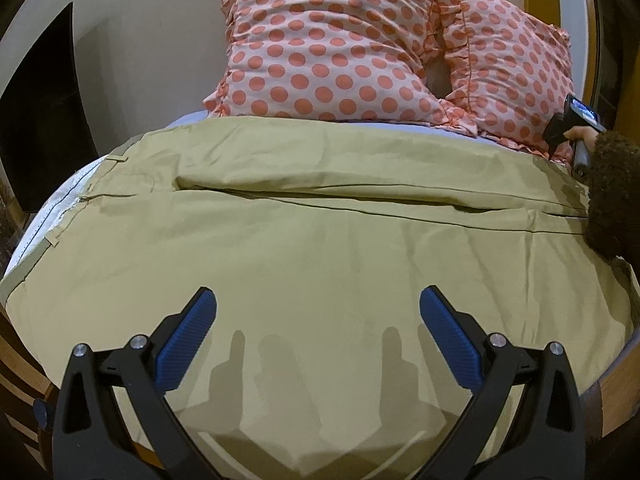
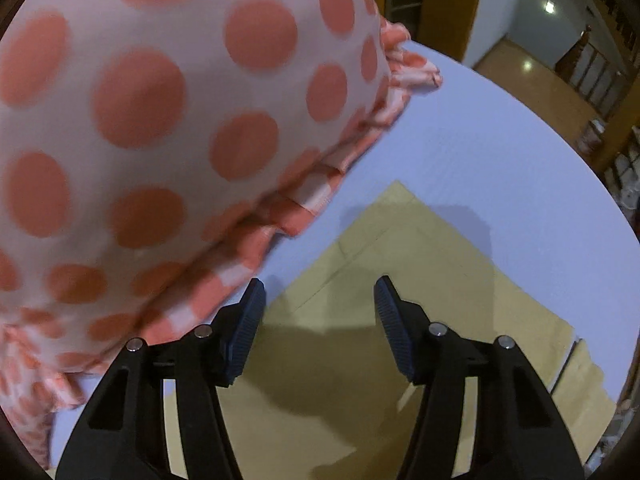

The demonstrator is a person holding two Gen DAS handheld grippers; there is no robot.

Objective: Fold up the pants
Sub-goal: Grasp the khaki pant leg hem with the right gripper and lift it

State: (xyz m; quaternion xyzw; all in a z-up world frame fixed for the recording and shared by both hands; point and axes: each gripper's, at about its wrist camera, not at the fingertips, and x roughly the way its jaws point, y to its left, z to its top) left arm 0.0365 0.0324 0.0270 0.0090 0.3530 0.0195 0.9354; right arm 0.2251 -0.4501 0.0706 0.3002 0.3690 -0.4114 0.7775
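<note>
1. Left wrist view: the left gripper (image 1: 318,300), black with blue ribbed pads, stands spread wide with nothing between its fingers, just above the khaki cotton pants (image 1: 320,216).
2. Those pants lie flat across the pale lavender bedsheet (image 1: 188,119), waistband at the left, a long fold crease running side to side through the middle.
3. Two peach pillows with coral polka dots and ruffled edges (image 1: 332,44) lean at the head of the bed, just beyond the pants.
4. Right wrist view: the right gripper (image 2: 320,292) is likewise parted and holds nothing, over the pants' hem end (image 2: 400,264).
5. One polka-dot pillow (image 2: 168,128) crowds the left, blurred, close beside the left finger.
</note>
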